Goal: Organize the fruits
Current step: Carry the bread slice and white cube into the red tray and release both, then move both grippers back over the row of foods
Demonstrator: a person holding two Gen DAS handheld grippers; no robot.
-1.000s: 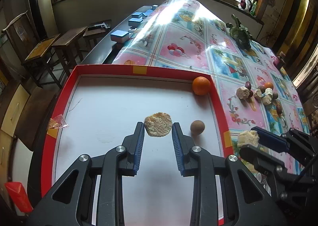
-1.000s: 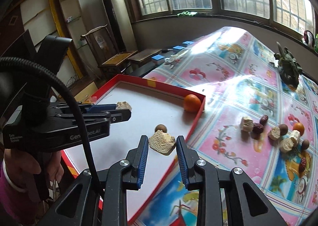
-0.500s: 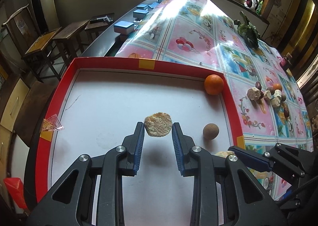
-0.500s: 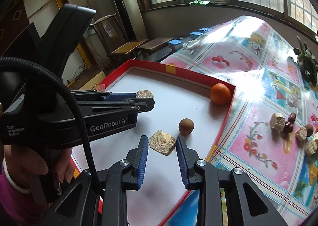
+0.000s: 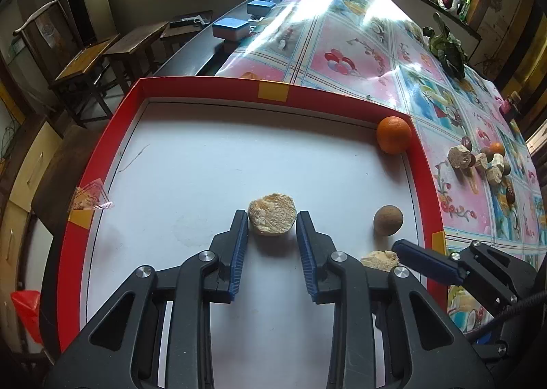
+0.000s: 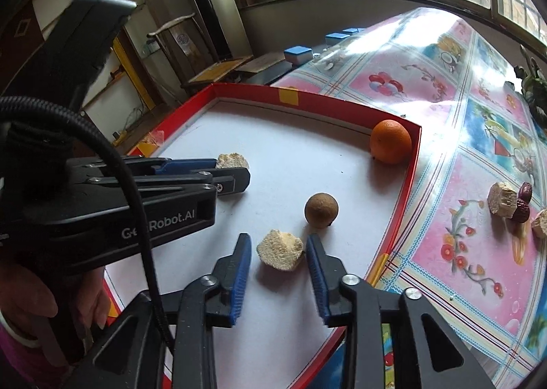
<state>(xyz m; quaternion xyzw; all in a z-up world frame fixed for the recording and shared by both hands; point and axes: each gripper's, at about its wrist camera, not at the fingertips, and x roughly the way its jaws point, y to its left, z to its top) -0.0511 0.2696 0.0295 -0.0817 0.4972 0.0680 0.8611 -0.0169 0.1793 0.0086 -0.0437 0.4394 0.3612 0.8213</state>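
Both jaws have just been opening. Left gripper [image 5: 272, 223] stands narrowly parted around a round crumbly piece [image 5: 271, 214]; right gripper [image 6: 278, 248] likewise around a crumbly chunk [image 6: 280, 249]. Both pieces rest inside the red tray [image 5: 218, 92], pads apparently clear.

Right chunk [image 5: 378, 259] half hidden behind fingers [image 5: 307, 245], far fruits [image 5: 485, 161] (kinds unclear)

The round slice [image 5: 271, 214] lies in the tray [image 5: 205, 91] between the left claw's [image 5: 272, 223] fingers. The chunk [image 6: 280, 250] lies between the right claw's [image 6: 278, 248] fingers. Ahead of that claw sits the ball [image 6: 321, 206]; farther ahead, in the tray corner, the orange [image 6: 390, 141].
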